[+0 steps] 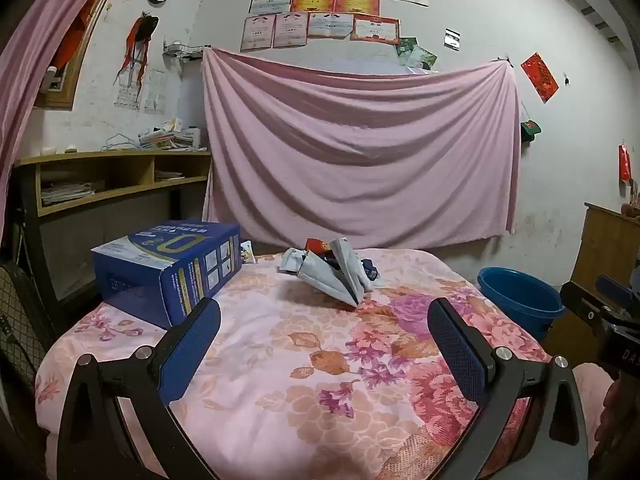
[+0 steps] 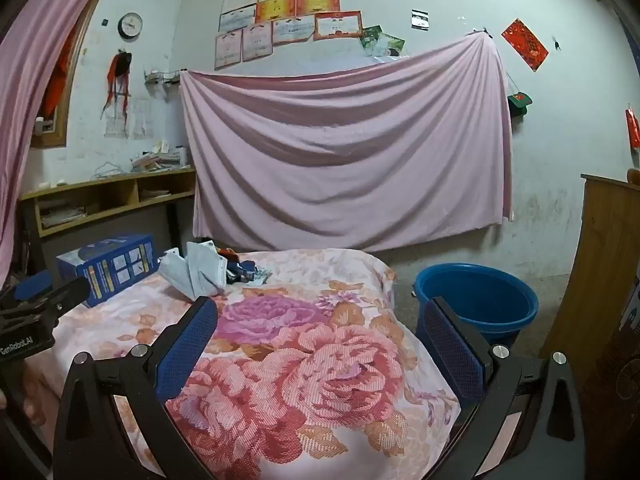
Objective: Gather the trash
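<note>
a floral blanket (image 1: 280, 360) covers the table under a pink sheet (image 1: 360, 152) pinned to the wall. the trash pile (image 1: 336, 272) sits at the far edge beside a blue box (image 1: 168, 268). only the right view shows the whole blue bucket (image 2: 476, 300), past the table's right edge. left gripper (image 1: 324, 320) and right gripper (image 2: 320, 320) hover spread wide, holding nothing, bare blanket ahead.

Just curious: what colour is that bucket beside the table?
Blue bucket, clearest in the right wrist view.
</note>
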Available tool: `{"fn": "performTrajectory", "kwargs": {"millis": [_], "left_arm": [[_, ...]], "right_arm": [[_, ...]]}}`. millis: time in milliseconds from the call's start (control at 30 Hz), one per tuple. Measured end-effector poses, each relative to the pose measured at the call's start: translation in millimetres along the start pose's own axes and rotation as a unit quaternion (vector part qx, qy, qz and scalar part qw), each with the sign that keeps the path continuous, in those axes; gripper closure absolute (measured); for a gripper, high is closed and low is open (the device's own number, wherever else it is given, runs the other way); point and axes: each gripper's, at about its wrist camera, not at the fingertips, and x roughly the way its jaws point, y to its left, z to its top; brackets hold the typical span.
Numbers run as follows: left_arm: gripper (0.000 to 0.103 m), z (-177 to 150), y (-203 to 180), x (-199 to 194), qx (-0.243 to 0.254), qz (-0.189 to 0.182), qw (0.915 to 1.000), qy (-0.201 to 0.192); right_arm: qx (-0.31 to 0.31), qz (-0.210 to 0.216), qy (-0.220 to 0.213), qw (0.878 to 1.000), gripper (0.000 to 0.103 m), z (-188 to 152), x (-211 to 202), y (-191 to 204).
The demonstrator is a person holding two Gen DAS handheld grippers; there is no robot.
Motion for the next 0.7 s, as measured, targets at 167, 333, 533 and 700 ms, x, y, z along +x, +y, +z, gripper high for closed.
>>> {"fn": "performTrajectory", "kwargs": {"millis": [167, 333, 533, 700], "left_arm": [[0.002, 0.2, 1.1, -0.4, -0.001, -0.003, 1.0, 0.0], [0.002, -2.0, 0.9, 3.8, -0.002, -0.003, 1.0, 0.003], [0.002, -1.5, 0.4, 2.5, -0.002, -0.002, 1.0, 0.004], [0.002, -1.1, 2.6, 0.4, -0.003, -0.003, 1.0, 0.004]], "right_arm": [[0.0, 0.001, 0.004, 1.0, 0.0, -0.1, -0.8, -0.6], [-0.003, -0.001, 0.004, 1.0, 0.0, 0.6, -0.8, -0.5], [0.004, 0.001, 0.006, 1.0, 0.0, 1.7, 1.0, -0.2], [0.003, 0.002, 0.005, 1.0, 0.0, 3.7, 0.0, -0.3]]}}
